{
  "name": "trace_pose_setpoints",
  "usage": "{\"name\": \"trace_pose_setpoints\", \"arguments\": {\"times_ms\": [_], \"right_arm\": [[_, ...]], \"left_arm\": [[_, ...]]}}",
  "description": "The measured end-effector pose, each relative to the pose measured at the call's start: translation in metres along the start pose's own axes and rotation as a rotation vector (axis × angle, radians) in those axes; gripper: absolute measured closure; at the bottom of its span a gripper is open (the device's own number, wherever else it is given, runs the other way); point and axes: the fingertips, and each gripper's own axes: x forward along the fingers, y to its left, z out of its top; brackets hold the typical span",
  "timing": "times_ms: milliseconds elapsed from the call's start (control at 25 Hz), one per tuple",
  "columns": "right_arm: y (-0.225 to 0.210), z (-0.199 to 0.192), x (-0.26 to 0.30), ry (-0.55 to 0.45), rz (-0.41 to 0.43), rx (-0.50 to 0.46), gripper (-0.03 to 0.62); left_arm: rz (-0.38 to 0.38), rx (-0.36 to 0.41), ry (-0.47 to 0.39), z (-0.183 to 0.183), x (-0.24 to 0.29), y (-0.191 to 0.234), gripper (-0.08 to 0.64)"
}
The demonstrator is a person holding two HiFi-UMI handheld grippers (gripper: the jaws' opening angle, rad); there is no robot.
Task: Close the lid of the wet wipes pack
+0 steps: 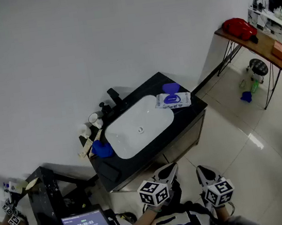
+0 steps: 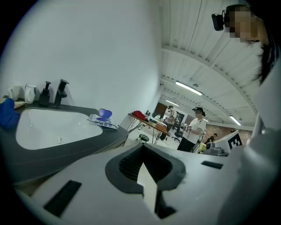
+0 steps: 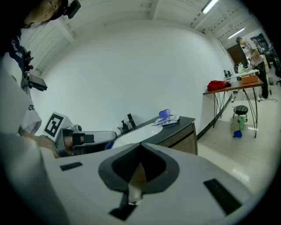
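Black vanity counter [image 1: 189,116] against the white wall, carrying a sunken white basin [image 1: 149,117] with its drain [image 1: 140,130] at the middle. The wet wipes pack [image 1: 172,100] lies flat on the counter's back right corner, just beside the basin rim and near the counter's end. Its blue lid [image 1: 171,87] stands raised. At the basin's left end sits a blue item [image 1: 102,149], possibly a cloth, with two cups [image 1: 95,119] behind it and a black faucet [image 1: 113,96] at the back rim. Tiled floor [image 1: 228,138] separates the vanity front from both tools. The left gripper [image 1: 166,173] and right gripper [image 1: 204,174] are held low, close to the person's body and side by side, well apart from the pack. Each has its jaws pressed together on nothing.
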Motion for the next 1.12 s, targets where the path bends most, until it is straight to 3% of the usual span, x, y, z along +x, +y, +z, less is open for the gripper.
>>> {"name": "trace_pose_setpoints", "arguments": {"times_ms": [680,1120], "right_arm": [[-0.052,0.094,0.162,-0.023,-0.085,-0.001,0.594],[-0.096,0.139,0.209,0.016,-0.151,-0.04,0.594]], "left_arm": [[-0.032,-0.022,-0.029,0.114,0.112,0.155,0.559],[-0.051,-0.064,0.021,0.117,0.173,0.206,0.56]]}}
